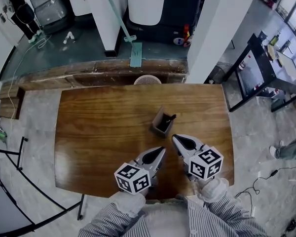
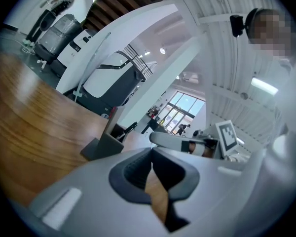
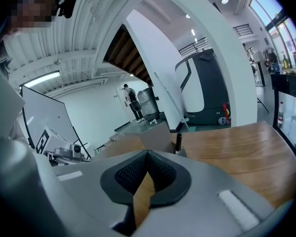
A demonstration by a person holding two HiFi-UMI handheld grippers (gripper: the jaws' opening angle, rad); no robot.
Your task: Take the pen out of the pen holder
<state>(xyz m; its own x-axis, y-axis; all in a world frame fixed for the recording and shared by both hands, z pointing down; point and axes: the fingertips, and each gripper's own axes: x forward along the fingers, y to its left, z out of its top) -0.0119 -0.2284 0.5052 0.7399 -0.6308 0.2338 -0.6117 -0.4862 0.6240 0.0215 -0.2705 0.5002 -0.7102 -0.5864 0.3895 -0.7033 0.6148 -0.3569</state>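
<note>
- Wood-grain table carries a dark pen holder near its middle. A black pen stands inside, its top leaning out past the rim.
- Left gripper and right gripper both hover on the person's side of the pen holder. They are near it but touch neither it nor the pen, and the right gripper is the closer of the two.
- Both pairs of jaws are pressed together at the tips with nothing between them, as each gripper view shows.
- From the right gripper view, the pen rises just beyond the closed jaws, beside the pen holder's wall and slightly to the right of the jaw line.
- The step in hand appears to be the approach: the pen is not gripped and sits fully in the pen holder.
- The next move likely calls for one gripper to spread its jaws, straddle the pen's exposed top, close and lift. The other gripper could steady the pen holder.
</note>
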